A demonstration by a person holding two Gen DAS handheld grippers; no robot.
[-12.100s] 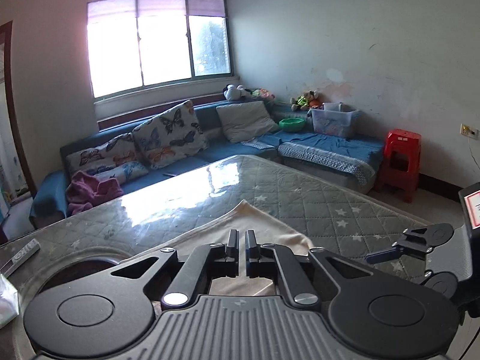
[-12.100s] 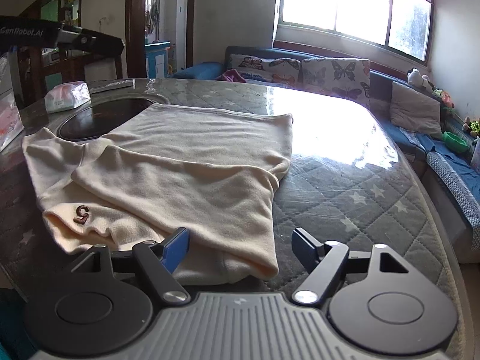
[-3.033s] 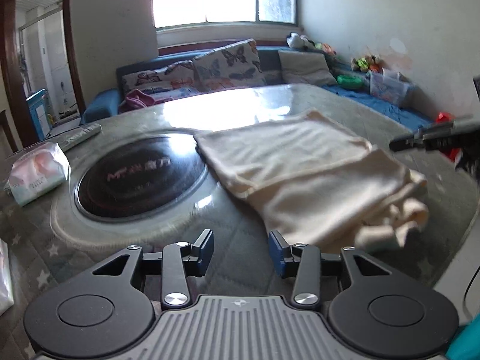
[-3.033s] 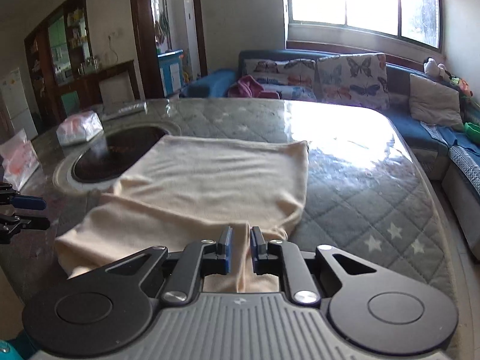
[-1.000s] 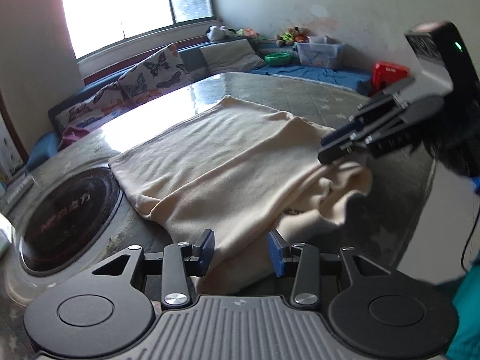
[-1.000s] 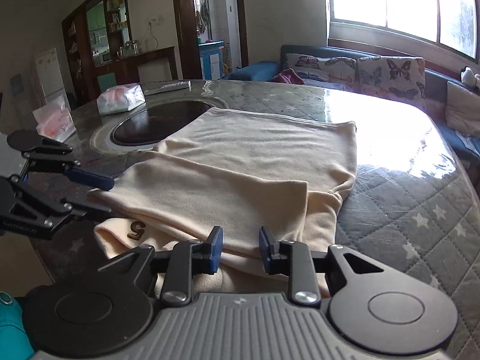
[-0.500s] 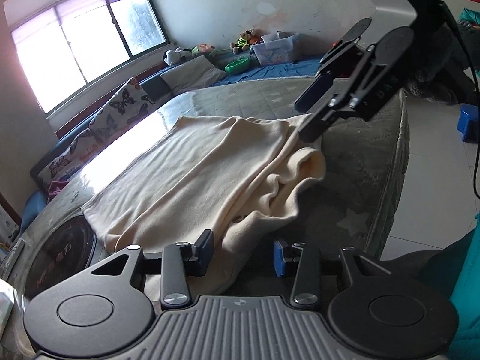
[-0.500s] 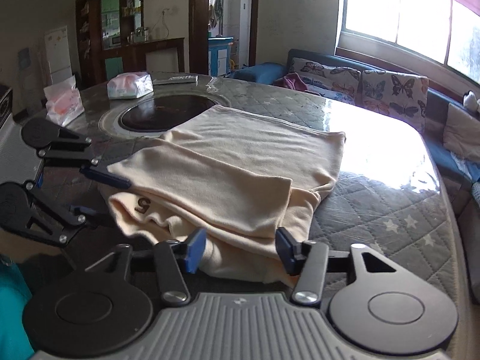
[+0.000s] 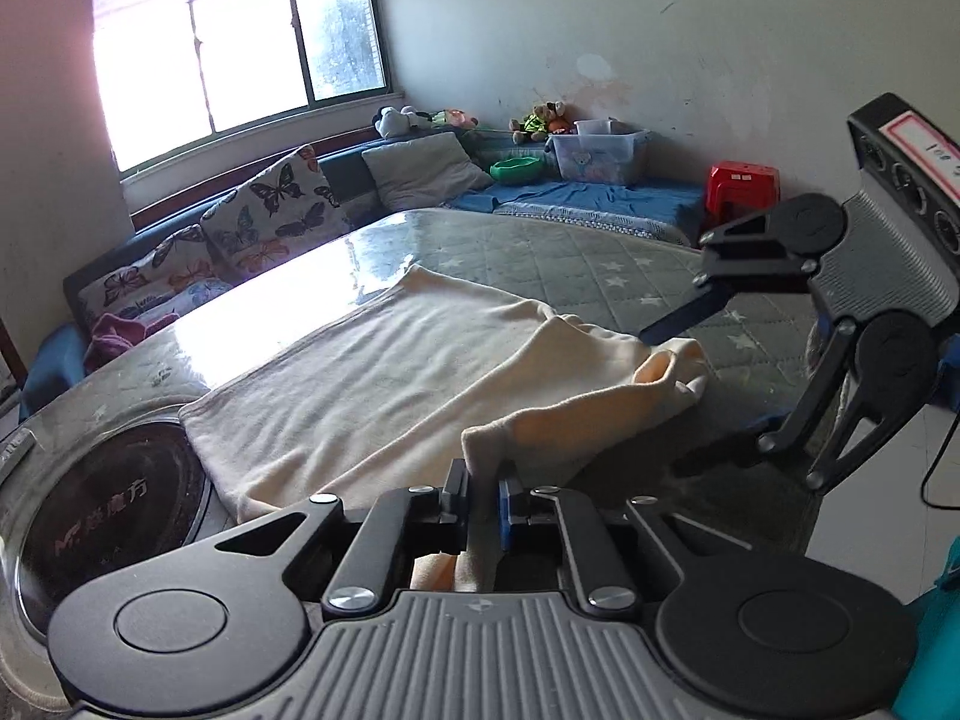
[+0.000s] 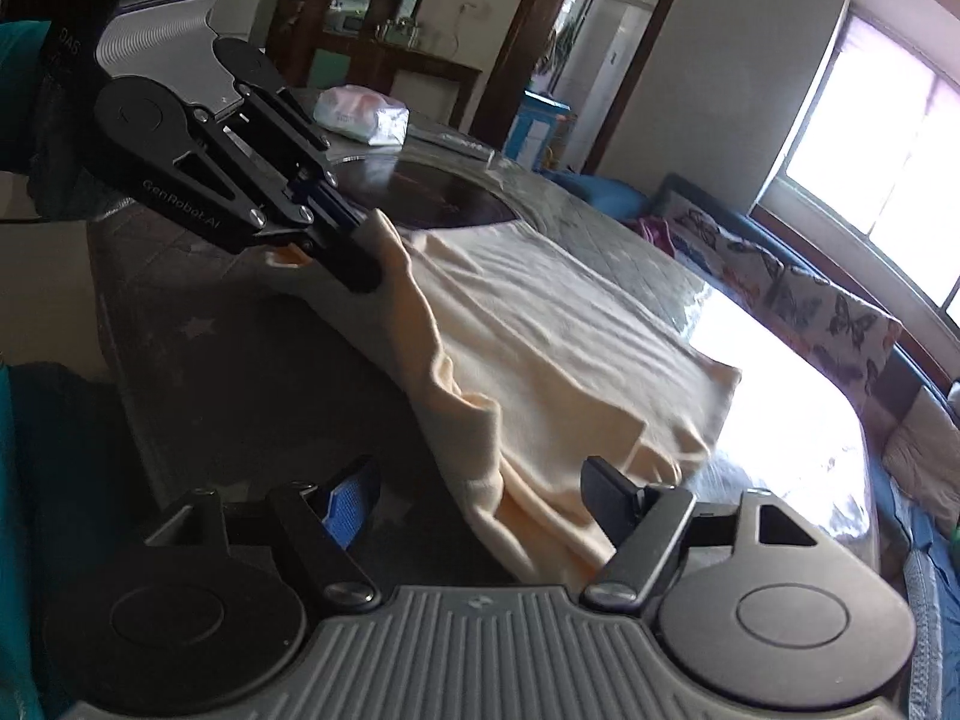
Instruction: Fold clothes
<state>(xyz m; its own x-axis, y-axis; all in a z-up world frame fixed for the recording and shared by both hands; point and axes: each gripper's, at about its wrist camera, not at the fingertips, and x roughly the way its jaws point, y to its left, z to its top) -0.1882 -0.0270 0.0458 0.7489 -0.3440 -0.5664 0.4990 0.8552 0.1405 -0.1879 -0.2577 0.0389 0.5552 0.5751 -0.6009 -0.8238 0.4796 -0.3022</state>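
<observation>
A cream garment [image 9: 390, 384] lies partly folded on the quilted grey table [image 9: 600, 264]. My left gripper [image 9: 483, 495] is shut on its near corner and lifts a peak of cloth; in the right wrist view the left gripper [image 10: 354, 252] pinches the cloth at the left end. My right gripper [image 10: 480, 495] is open, its jaws wide on either side of the garment's near hanging edge [image 10: 528, 504]. In the left wrist view the right gripper [image 9: 720, 372] stands open at the garment's bunched right end [image 9: 672, 372].
A round dark hob plate [image 9: 102, 510] is set into the table left of the garment. A tissue pack [image 10: 360, 114] lies beyond it. A blue sofa with butterfly cushions [image 9: 264, 204] runs under the window. A red stool [image 9: 741, 186] stands by the wall.
My left gripper has closed on the garment's near corner and raised it. My right gripper has opened wider and tilted, close to the garment's near edge.
</observation>
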